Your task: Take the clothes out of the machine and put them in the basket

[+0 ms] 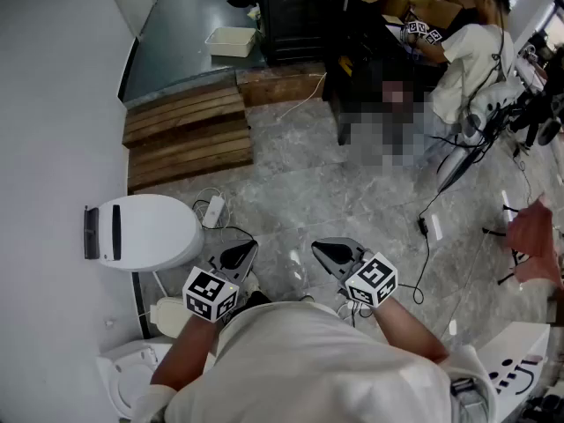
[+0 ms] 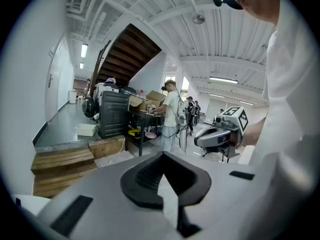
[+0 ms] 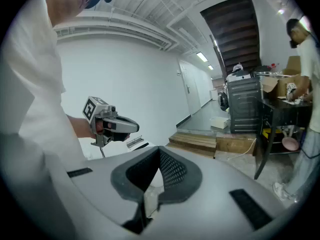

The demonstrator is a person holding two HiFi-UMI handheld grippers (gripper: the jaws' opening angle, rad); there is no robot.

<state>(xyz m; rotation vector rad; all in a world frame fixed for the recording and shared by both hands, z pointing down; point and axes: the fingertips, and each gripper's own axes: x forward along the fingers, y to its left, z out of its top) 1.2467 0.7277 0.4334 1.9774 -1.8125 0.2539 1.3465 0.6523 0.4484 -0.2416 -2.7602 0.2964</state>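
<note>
While the left tool [image 1: 240, 254] hovers closed, the machine [image 1: 145, 230] sits left.

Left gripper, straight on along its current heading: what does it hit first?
Most likely the bare stone floor. The left gripper tilts slightly downward and nothing stands in its line before that. The wooden pallets lie off to its left. Depth is hard to judge.

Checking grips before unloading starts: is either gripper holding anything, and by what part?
Nothing is held. The left gripper and the right gripper both have their jaws closed together, with nothing between them.
</note>
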